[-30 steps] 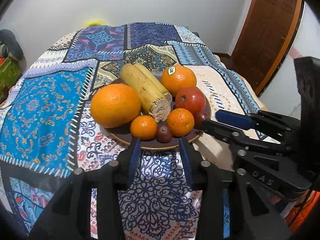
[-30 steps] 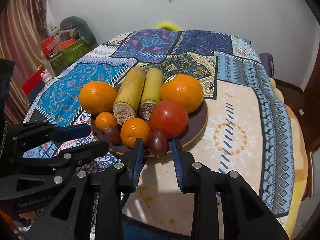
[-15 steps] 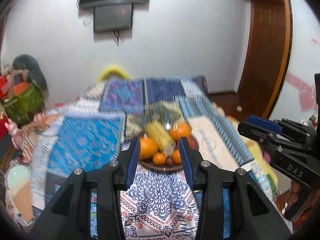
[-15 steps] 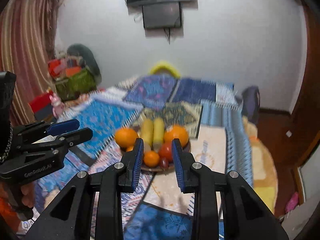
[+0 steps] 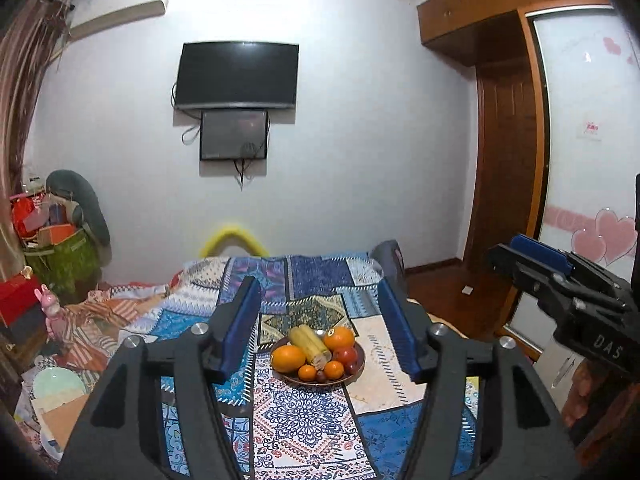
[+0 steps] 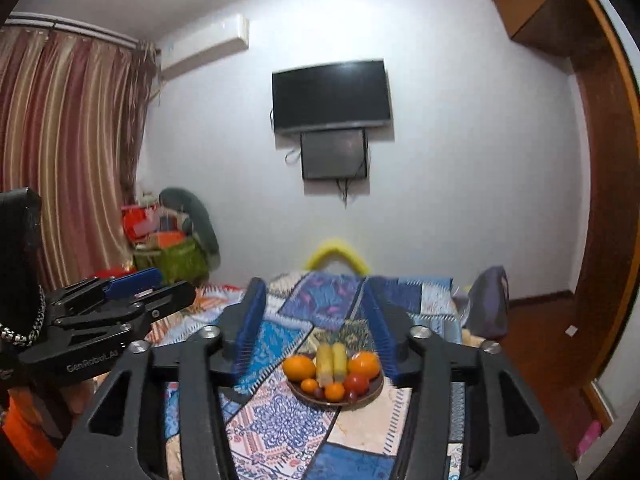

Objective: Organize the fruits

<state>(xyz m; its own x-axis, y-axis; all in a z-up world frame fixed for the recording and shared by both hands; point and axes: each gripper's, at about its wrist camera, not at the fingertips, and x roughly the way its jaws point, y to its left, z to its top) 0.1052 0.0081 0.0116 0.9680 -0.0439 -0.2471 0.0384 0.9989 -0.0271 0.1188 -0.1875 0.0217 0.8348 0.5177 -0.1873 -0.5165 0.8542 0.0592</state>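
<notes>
A dark brown plate (image 5: 357,365) of fruit sits on the patchwork bedspread (image 5: 304,412), far in front of both grippers. It holds a large orange (image 5: 288,359), two bananas (image 5: 309,343), another orange (image 5: 339,338), a tomato (image 5: 346,355) and small tangerines (image 5: 307,373). The plate also shows in the right wrist view (image 6: 374,389). My left gripper (image 5: 320,332) is open and empty, well back from the plate. My right gripper (image 6: 316,328) is open and empty too. Each gripper appears at the edge of the other's view.
A TV (image 5: 238,76) hangs on the far wall. Boxes and bags (image 5: 48,248) are piled at the left of the bed. A wooden door (image 5: 508,176) and wardrobe stand at the right. Striped curtains (image 6: 68,152) hang at the left. Plates and papers (image 5: 56,396) lie left of the bed.
Both grippers have pulled far back and up from the plate, which was close under the fingertips a second ago. Both jaws have opened wider. The fruit has not moved.
</notes>
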